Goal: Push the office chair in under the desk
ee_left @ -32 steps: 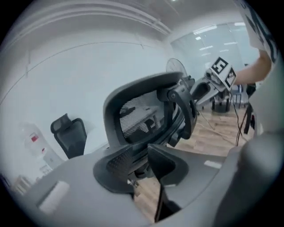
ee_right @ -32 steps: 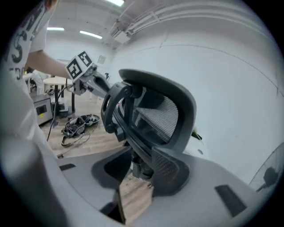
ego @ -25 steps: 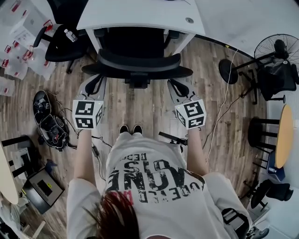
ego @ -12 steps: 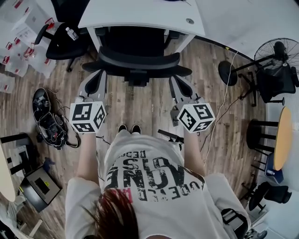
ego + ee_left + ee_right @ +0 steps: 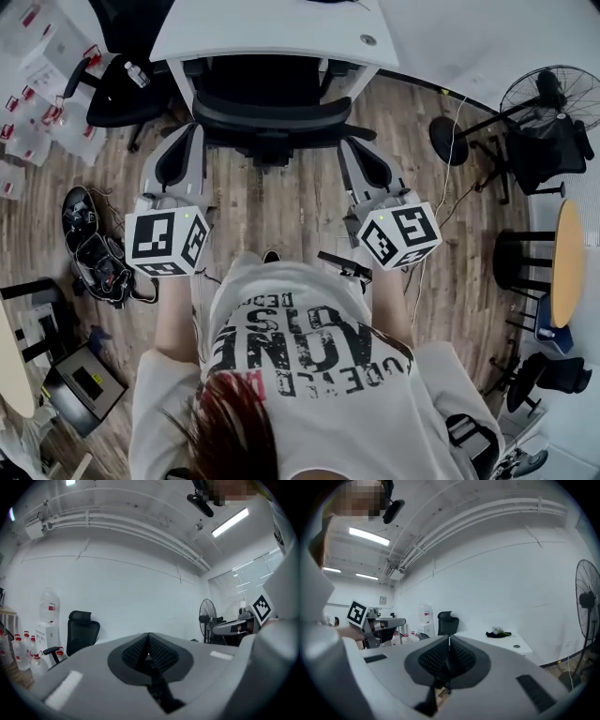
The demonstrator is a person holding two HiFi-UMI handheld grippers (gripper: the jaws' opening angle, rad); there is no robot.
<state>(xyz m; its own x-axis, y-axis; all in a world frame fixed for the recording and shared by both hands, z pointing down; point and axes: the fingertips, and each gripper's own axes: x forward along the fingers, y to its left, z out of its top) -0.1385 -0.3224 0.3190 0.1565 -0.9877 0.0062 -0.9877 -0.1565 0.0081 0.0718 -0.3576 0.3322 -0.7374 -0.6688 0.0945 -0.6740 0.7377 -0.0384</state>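
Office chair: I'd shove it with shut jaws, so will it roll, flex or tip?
The chair probably glides easily: the plank floor is hard and smooth. Its thin curved backrest may give slightly. Wide and bulky, it seems unlikely to tip.

White T-shirt (image 5: 384, 398) with black lettering

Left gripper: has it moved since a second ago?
Yes. The left gripper has risen toward the camera: its marker cube looks bigger against the wooden floor, and its tip lies closer to the desk.
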